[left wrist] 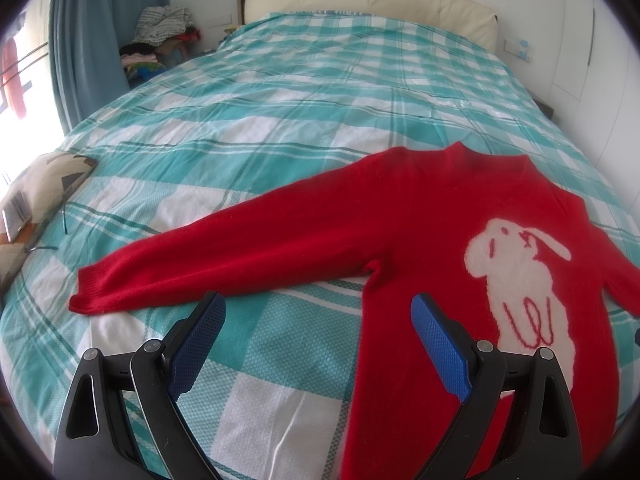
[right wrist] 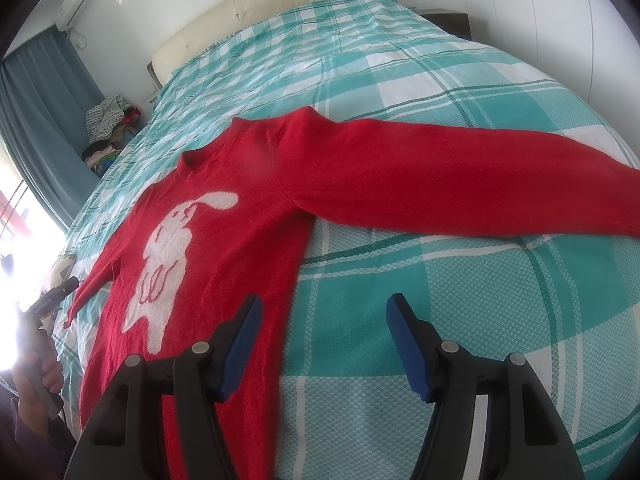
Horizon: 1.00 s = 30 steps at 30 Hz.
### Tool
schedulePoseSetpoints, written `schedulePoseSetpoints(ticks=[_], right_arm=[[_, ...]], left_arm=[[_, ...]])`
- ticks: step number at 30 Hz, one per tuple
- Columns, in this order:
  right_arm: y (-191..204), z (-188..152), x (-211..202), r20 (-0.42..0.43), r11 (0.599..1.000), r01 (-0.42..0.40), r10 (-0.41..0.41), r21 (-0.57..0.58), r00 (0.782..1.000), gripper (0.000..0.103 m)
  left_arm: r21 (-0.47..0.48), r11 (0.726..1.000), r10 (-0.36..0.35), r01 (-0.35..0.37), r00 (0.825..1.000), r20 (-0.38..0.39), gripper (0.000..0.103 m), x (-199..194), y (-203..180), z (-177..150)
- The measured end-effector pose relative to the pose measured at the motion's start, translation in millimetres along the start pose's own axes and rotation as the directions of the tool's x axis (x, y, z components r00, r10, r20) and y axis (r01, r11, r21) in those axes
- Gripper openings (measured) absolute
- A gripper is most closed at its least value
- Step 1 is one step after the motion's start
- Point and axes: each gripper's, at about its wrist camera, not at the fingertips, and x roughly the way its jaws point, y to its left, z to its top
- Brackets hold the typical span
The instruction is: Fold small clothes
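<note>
Bed (left wrist: 280,92) has a teal plaid cover and a cream headboard (left wrist: 360,0). White walls, teal curtains (left wrist: 84,40), bright window light on the left.

Red sweater (left wrist: 400,232), white rabbit motif (left wrist: 520,280); teal-white plaid bedspread (left wrist: 260,120); blue curtain (left wrist: 84,32).

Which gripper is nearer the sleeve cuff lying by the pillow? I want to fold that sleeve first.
Left. The left gripper hangs open just short of that cuff; the right gripper is over the sweater's opposite side.
</note>
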Motion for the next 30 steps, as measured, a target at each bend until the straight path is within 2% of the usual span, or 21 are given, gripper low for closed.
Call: schedulePoseSetpoints(ticks=[23, 26, 28, 30], right_arm=[[-1.0, 2.2, -0.5, 0.002, 1.0, -0.002, 0.002, -0.004, 1.0, 0.064], [-18.2, 11.4, -15.8, 0.063, 0.999, -0.026, 0.024, 0.032, 0.998, 0.064], [-50.0, 25.5, -37.5, 0.14, 0.991, -0.051, 0.033, 0.124, 0.99, 0.064], [-92.8, 38.1, -62.9, 0.225, 0.968, -0.066, 0.009, 0.243, 0.974, 0.064]], left_arm=[[-0.006, 1.0, -0.004, 0.004, 1.0, 0.002, 0.095, -0.1, 0.1, 0.4], [-0.023, 1.0, -0.021, 0.021, 1.0, 0.011, 0.095, -2.8, -0.3, 1.9], [-0.038, 0.999, -0.029, 0.03, 0.999, 0.018, 0.095, -4.8, 0.2, 2.7], [-0.052, 0.998, -0.037, 0.038, 0.999, 0.019, 0.095, -7.3, 1.6, 3.0]])
